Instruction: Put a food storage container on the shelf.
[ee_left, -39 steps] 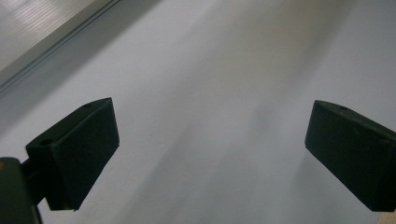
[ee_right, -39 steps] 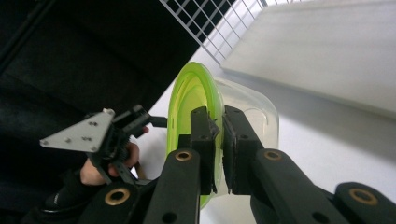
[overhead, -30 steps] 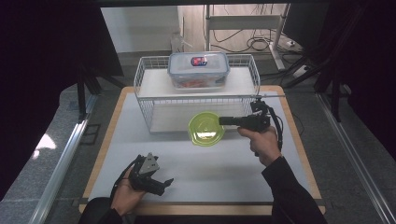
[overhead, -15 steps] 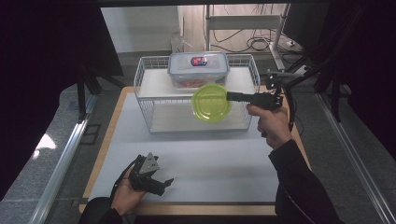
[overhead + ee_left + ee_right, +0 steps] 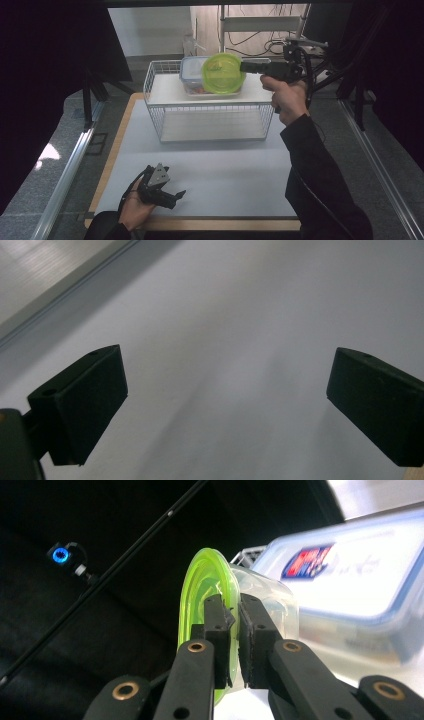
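A round clear tub with a lime-green lid (image 5: 222, 74) hangs tilted on its side over the top shelf of the white wire rack (image 5: 215, 131). My right gripper (image 5: 242, 66) is shut on its rim; in the right gripper view the jaws pinch the tub (image 5: 210, 595) at the lid's edge. Just behind it, on the rack's top shelf, stands a rectangular clear box with a blue-rimmed lid (image 5: 350, 580). My left gripper (image 5: 175, 197) rests at the table's front left, held in a hand, open with nothing between its jaws (image 5: 225, 400).
The white table mat (image 5: 225, 175) has a wooden border. The rack's lower shelf (image 5: 215, 125) lies bare. Dark curtains hang on both sides, and metal shelving with cables (image 5: 260, 30) stands behind the table.
My right gripper has carried the green-lidded tub up from the table in front of the rack to above its top shelf. The left gripper has stayed still.
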Available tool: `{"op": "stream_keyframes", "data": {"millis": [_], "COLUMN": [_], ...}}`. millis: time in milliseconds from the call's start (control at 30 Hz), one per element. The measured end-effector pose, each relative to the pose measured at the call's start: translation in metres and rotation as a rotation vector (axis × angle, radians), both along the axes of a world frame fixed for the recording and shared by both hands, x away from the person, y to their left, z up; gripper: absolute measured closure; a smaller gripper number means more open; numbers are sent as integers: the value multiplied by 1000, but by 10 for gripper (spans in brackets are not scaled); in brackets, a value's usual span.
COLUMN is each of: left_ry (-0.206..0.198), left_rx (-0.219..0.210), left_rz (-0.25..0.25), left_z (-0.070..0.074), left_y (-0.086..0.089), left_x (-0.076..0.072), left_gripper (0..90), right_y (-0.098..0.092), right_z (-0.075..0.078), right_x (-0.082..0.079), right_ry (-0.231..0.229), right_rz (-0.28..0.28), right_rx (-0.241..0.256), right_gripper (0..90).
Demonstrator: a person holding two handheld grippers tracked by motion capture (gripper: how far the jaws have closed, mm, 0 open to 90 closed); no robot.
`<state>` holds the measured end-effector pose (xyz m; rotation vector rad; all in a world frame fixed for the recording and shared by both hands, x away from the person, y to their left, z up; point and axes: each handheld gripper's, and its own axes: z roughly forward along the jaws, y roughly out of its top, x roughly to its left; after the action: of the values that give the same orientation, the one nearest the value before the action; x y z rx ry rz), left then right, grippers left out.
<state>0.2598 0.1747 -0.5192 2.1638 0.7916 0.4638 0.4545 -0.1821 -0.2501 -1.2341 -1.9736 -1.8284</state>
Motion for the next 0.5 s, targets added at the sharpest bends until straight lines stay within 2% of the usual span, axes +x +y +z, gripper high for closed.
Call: {"op": "stream_keyframes", "data": {"millis": [200, 433, 500], "left_ry": [-7, -7, -6], "left_rx": [-37, -40, -40], "left_rz": [9, 1, -1], "left_z": [3, 3, 3], "left_y": [4, 4, 4], "left_x": [0, -1, -1], "left_gripper": [27, 27, 27], "right_y": [11, 28, 33], "right_z": [4, -1, -2], "right_x": [27, 55, 61], "right_ry": [35, 92, 102], "right_rz": [-48, -85, -93], "right_rx": [18, 40, 33], "right_gripper": [842, 842, 841]}}
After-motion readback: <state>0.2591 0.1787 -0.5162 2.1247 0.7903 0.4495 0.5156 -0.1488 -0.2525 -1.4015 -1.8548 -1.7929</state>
